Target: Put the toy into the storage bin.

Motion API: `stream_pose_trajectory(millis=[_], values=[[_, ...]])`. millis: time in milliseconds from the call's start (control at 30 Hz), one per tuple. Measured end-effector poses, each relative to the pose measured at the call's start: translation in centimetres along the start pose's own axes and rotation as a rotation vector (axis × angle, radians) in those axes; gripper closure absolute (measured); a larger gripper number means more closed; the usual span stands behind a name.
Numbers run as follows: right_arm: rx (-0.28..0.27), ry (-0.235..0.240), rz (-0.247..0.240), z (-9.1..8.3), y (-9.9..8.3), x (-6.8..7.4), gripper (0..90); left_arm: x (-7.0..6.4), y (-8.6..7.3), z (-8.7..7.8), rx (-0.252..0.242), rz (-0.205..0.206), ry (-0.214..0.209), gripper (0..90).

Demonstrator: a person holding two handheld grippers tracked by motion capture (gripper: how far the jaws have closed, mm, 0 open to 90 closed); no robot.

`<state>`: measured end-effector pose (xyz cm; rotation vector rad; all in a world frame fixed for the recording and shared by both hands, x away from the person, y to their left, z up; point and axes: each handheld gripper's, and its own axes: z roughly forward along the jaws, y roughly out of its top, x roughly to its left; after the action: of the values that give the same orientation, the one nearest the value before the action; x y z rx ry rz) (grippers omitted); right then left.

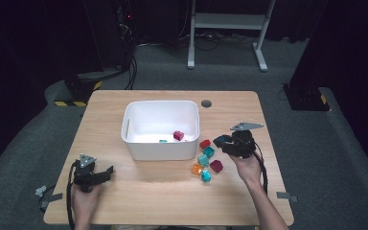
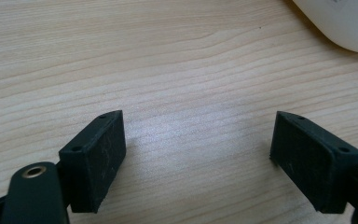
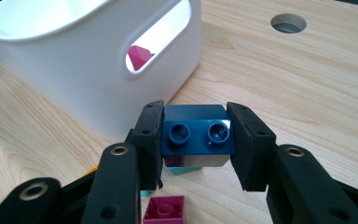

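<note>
A lab or test room, dimly lit: grey carpet (image 1: 172, 76), a bundle of cables (image 1: 132, 62) at upper left, a white metal stand (image 1: 227, 21) at top centre, black-and-yellow hazard tape (image 1: 69, 102) beside the lone wooden counter (image 1: 172, 187).

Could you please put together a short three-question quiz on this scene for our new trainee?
1. True or false: the right gripper is shut on the dark blue brick.
2. What lies beneath the left gripper: A) bare table, B) a brick, C) the white bin?
3. Which colour is the brick seen through the bin's handle slot?

Key: 1 true; 2 A; 3 magenta.
</note>
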<state>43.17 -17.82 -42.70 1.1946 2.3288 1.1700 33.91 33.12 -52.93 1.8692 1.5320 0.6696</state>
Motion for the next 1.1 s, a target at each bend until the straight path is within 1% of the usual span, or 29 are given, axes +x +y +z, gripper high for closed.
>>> stream_pose_trajectory(millis=[67,133,200,300,433,533,567,767,900,1100], values=[[0.002,0.009,-0.004,-0.1,0.3,0.1,59.0,0.0,0.0,0.0,0.0,0.0,0.0,18.2],[0.002,0.009,-0.006,-0.3,0.5,0.1,59.1,0.0,0.0,0.0,0.0,0.0,0.0,18.2],[-0.003,0.008,-0.002,-0.4,0.7,0.1,59.0,0.0,0.0,0.0,0.0,-0.001,0.0,18.2],[-0.015,0.019,0.0,-0.6,1.2,0.1,59.1,0.0,0.0,0.0,0.0,0.0,0.0,18.2],[-0.015,0.029,-0.002,-0.9,1.8,0.3,59.0,0.0,0.0,0.0,0.0,0.0,0.0,18.2],[-0.025,0.033,-0.008,-1.1,2.2,0.4,59.1,0.0,0.0,0.0,0.0,0.0,0.0,18.2],[-0.033,0.044,0.001,-1.2,2.5,0.4,59.1,0.0,0.0,0.0,0.0,0.0,0.0,18.2],[-0.026,0.058,-0.009,-1.3,3.3,0.7,59.1,0.0,0.0,0.0,0.0,0.001,0.0,18.2],[-0.035,0.067,-0.012,-1.5,3.9,0.8,59.1,0.0,0.0,0.0,0.0,0.0,0.0,18.2],[-0.032,0.086,-0.018,-1.3,4.7,1.4,59.0,0.0,0.0,0.0,0.0,0.0,0.0,18.2]])
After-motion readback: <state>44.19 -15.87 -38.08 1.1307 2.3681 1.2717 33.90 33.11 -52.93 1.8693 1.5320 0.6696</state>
